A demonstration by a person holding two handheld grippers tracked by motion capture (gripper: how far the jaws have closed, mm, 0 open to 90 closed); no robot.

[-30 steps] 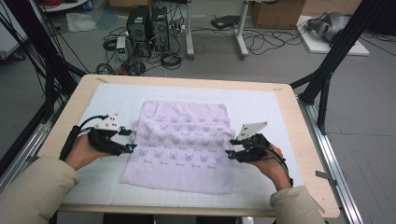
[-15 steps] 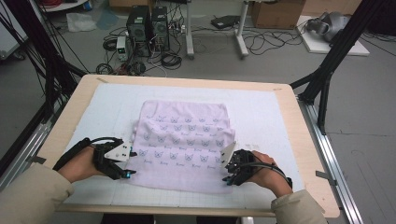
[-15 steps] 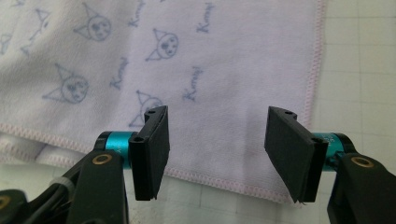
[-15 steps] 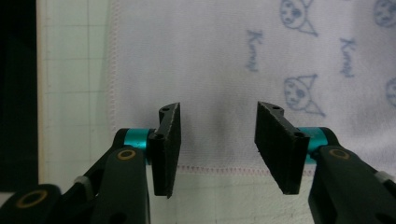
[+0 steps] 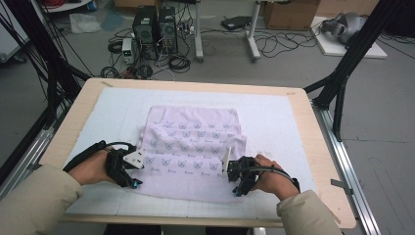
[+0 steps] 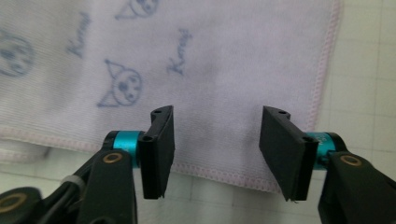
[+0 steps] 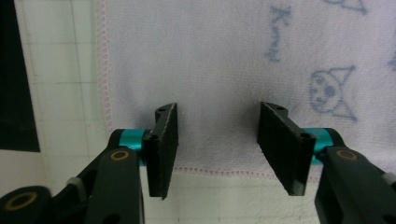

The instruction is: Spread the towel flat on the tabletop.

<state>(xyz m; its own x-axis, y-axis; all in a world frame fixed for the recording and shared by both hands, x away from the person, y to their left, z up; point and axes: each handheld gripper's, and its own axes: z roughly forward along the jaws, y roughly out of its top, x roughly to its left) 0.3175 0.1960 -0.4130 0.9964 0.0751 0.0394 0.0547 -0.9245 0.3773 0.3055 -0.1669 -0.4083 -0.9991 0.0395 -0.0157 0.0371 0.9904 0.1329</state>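
Both grippers have drawn back along the towel's (image 5: 193, 147) side edges to its near corners over the last second, the left gripper (image 5: 128, 172) at the near left corner and the right gripper (image 5: 237, 177) at the near right. Each stands with its jaws spread apart and nothing between them, poised over the hem. That looks like the set-up for pinching both corners, probably to fold the towel away from the person. The lilac towel lies spread, slightly rippled, on the white gridded mat (image 5: 274, 117) in the middle of the table (image 5: 320, 161). Its print repeats a pointy-eared cartoon face with cursive writing (roughly "Kuromi", too blurred to confirm).
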